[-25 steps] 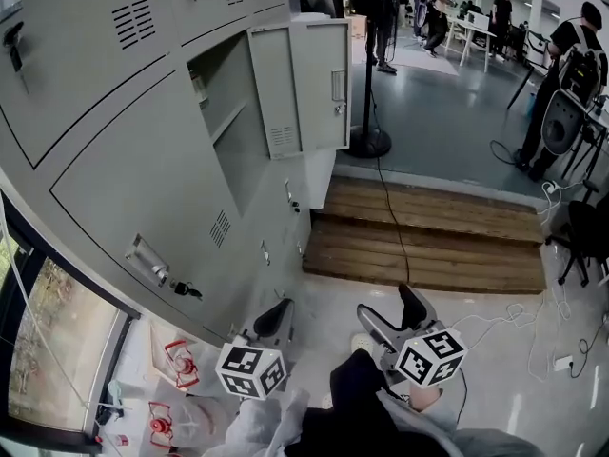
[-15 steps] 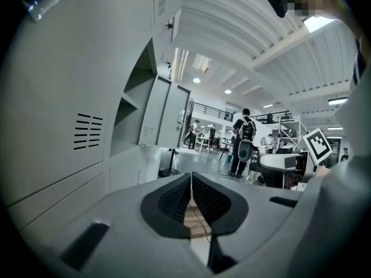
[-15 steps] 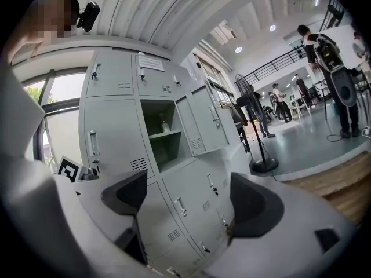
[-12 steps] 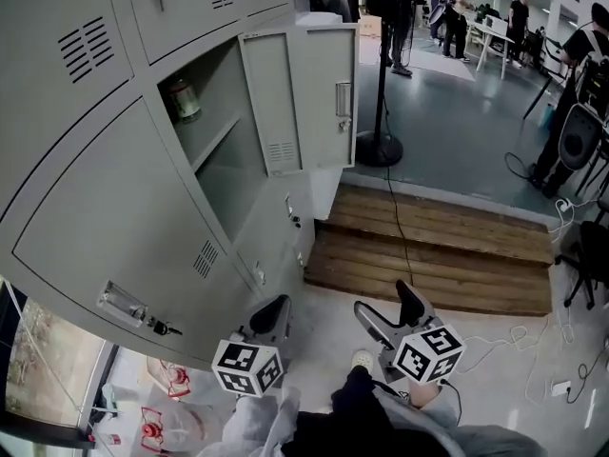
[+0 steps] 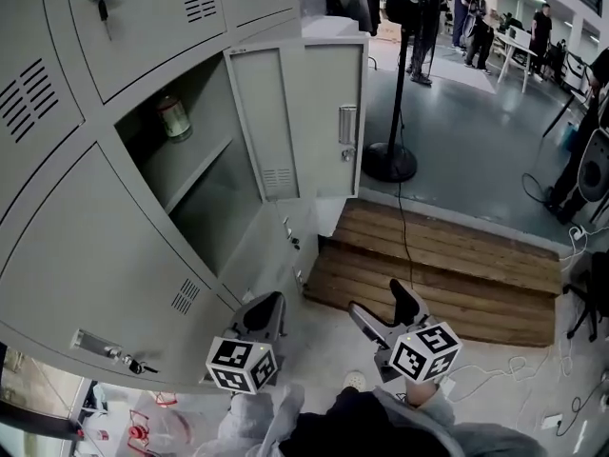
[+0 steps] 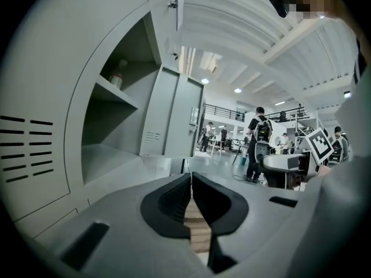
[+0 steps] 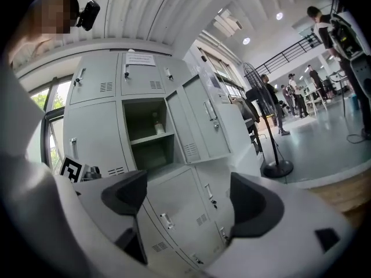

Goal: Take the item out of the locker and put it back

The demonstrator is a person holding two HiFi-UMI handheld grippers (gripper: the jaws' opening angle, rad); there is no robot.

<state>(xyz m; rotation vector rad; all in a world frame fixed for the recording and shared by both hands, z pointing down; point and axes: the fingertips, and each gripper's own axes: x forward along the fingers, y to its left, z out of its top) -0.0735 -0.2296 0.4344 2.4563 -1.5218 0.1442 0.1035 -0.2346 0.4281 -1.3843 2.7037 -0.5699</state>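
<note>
The grey locker (image 5: 143,255) is standing with its door (image 5: 304,112) swung wide; inside, the upper shelf (image 5: 195,165) is carrying the item, a small jar (image 5: 174,119) standing upright toward the back; the right gripper (image 5: 385,310) is holding its fingers wide apart and empty; the left gripper (image 5: 262,312) is pressing its fingers together on nothing; both are hanging low, well apart from the shelf. The jar is looking light, rigid and perhaps slick-sided; squeezing across its middle is probably going to be safest.

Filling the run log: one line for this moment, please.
locker door open; can on upper shelf; left gripper shut, empty; right gripper open, empty
</note>
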